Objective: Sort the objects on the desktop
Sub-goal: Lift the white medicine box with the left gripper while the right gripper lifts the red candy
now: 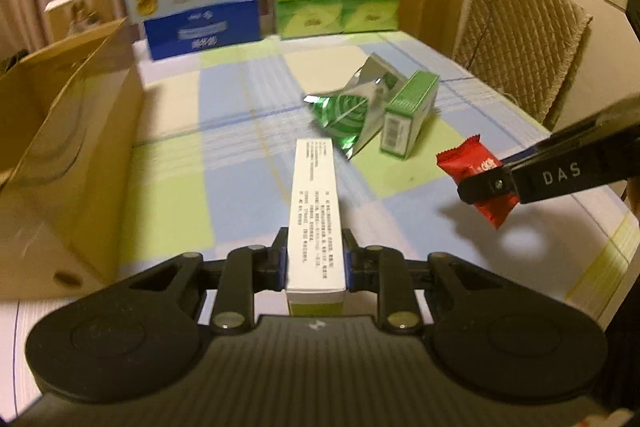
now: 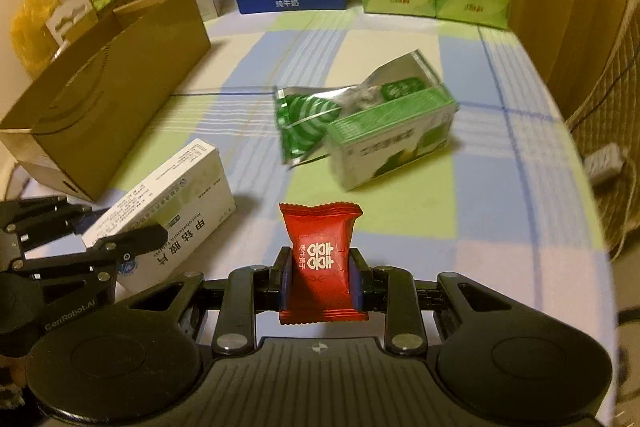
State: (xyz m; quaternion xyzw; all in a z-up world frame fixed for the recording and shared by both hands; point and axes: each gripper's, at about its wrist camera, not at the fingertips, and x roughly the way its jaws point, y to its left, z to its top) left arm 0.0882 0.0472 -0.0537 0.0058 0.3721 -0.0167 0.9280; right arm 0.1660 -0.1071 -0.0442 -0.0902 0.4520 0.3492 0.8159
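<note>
The white medicine box (image 1: 316, 211) is clamped by its long sides in the left gripper (image 1: 316, 263), held clear of the checked tablecloth (image 1: 240, 99) and pointing toward the far end of the table. The red candy packet (image 2: 320, 259) is pinched across its middle by the right gripper (image 2: 320, 279), also lifted off the cloth, on the right. Both look ready to carry to the open cardboard box (image 1: 80, 131) on the left, which seems the likely sorting bin. To do that well, keep each grip square so the long box does not swing, let one hand go in ahead of the other so they do not meet over the rim, and lower each item inside before opening. Near the middle of the table a green foil pouch (image 2: 304, 123) and a green carton (image 2: 392, 143) lie touching, waiting. The cardboard box's inside is hidden from both views, its near end is cut off, and motion blur smears the small print.
</note>
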